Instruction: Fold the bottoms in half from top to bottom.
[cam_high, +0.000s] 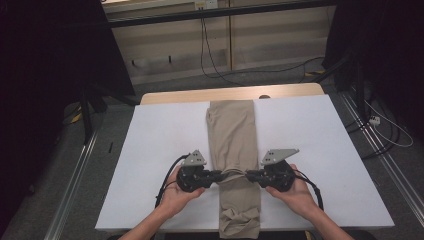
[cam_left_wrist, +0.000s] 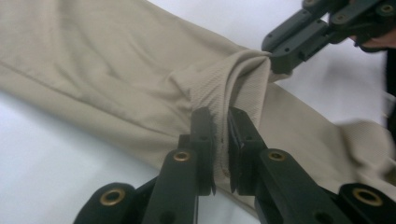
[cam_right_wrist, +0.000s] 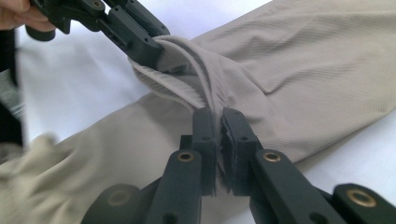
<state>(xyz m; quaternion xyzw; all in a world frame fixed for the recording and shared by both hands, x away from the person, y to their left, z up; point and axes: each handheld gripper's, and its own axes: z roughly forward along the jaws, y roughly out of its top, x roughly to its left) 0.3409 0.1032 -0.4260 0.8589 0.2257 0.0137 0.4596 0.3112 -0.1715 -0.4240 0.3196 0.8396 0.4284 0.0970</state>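
A pair of tan trousers (cam_high: 232, 135) lies folded lengthwise down the middle of a white table top (cam_high: 160, 145), its near end hanging crumpled over the front edge. My left gripper (cam_high: 218, 175) pinches the trousers' left edge, shut on a gathered fold of fabric (cam_left_wrist: 224, 93). From the opposite side my right gripper (cam_high: 248, 175) is shut on the right edge of the same fold (cam_right_wrist: 210, 88). The cloth between the two is bunched and lifted a little. In the left gripper view the right gripper (cam_left_wrist: 273, 58) shows at top right; the left gripper (cam_right_wrist: 144, 51) appears at top left of the right gripper view.
The table's wooden far edge (cam_high: 230, 93) shows beyond the white top. Cables (cam_high: 210, 55) run across the floor behind it, and metal rails (cam_high: 75, 170) flank both sides. White surface lies bare left and right of the trousers.
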